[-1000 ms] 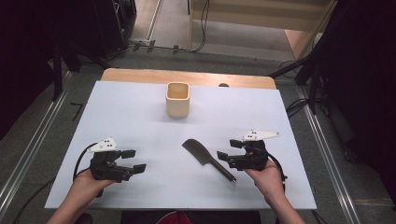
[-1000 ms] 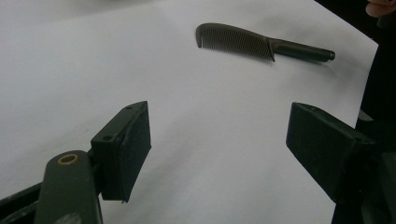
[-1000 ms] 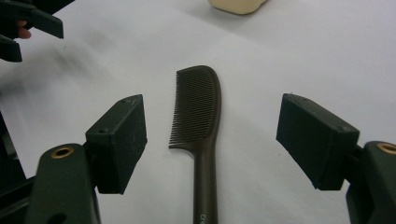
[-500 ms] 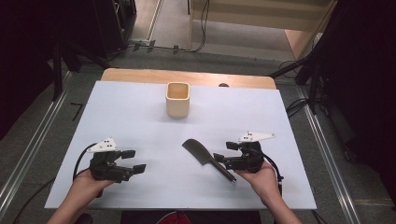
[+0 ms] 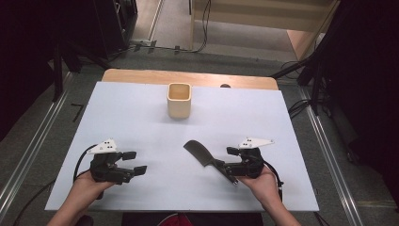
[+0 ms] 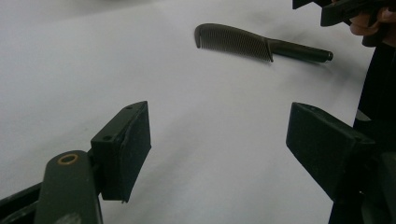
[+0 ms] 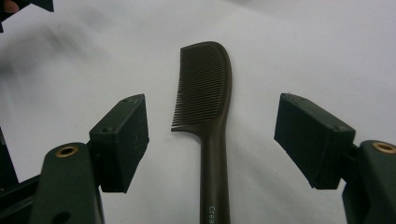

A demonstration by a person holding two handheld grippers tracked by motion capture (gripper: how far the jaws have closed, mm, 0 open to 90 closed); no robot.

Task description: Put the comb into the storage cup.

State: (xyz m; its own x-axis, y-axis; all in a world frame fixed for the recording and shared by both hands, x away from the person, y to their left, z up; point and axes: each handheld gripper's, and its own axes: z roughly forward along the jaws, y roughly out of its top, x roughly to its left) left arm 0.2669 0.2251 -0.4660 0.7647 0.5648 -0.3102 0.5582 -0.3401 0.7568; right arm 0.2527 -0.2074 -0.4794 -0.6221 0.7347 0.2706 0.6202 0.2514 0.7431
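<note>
A dark brown comb [image 5: 201, 153] lies flat on the white table [image 5: 131, 113], front centre, with its handle pointing at the person. My right gripper [image 5: 227, 160] is open, and its jaws stand on either side of the comb's handle without touching it. In the right gripper view the comb [image 7: 205, 93] runs up the middle between the right gripper's [image 7: 212, 140] spread jaws. My left gripper [image 5: 136, 162] rests at the front left, open and holding nothing. In the left gripper view the left gripper's [image 6: 219, 144] jaws frame bare table, and the comb [image 6: 243, 41] lies farther off.
A beige square cup [image 5: 179, 100] stands upright at the back centre of the table. A strip of wooden tabletop [image 5: 188, 77] runs along the far edge. The right gripper [image 6: 345, 11] and a hand appear at the top right of the left gripper view.
My right gripper has slid left toward the comb, so that its open jaws now flank the handle. The left gripper and the comb have stayed in place.
</note>
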